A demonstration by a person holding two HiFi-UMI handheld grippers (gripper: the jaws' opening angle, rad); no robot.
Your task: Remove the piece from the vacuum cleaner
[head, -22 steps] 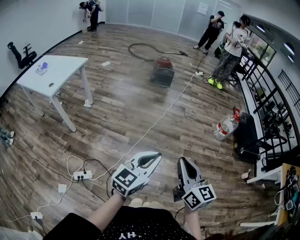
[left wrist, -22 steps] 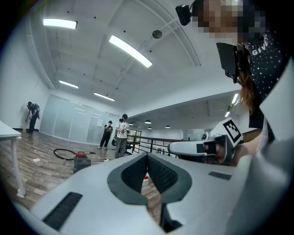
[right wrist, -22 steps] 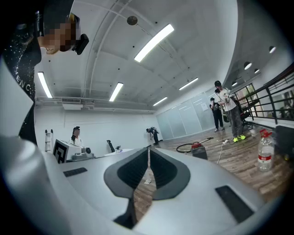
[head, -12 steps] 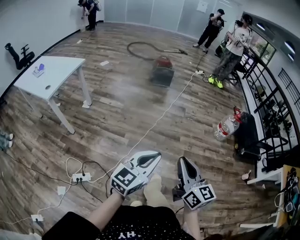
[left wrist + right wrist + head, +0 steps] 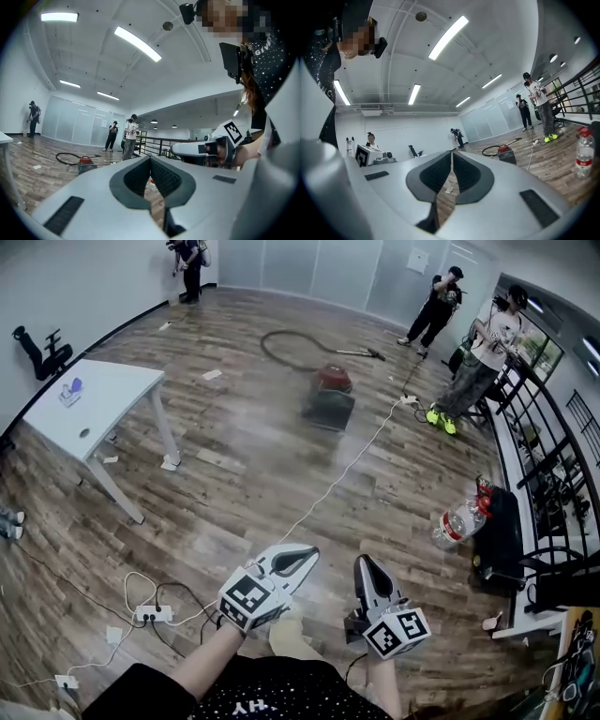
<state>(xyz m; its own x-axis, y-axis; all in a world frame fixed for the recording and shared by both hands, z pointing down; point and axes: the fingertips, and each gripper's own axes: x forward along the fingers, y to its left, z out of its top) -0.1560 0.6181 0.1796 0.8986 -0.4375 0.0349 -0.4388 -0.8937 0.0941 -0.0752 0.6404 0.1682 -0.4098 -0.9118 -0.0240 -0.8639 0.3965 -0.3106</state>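
The red and dark vacuum cleaner point(image 5: 329, 396) sits far off on the wood floor, its black hose point(image 5: 281, 348) curled behind it and its wand point(image 5: 359, 353) lying to the right. It also shows small in the left gripper view point(image 5: 86, 163) and the right gripper view point(image 5: 505, 153). My left gripper point(image 5: 307, 554) and right gripper point(image 5: 364, 564) are held low and close to my body, both shut with nothing between the jaws. Both are well short of the vacuum.
A white table point(image 5: 89, 399) stands at the left. A white cord point(image 5: 335, 481) runs from a power strip point(image 5: 150, 613) toward the vacuum. A water bottle point(image 5: 455, 522) lies by a black bag at the right railing. Three people point(image 5: 489, 357) stand at the back.
The view has moved forward a little toward the vacuum. Both grippers stay in the same place before me, still shut.
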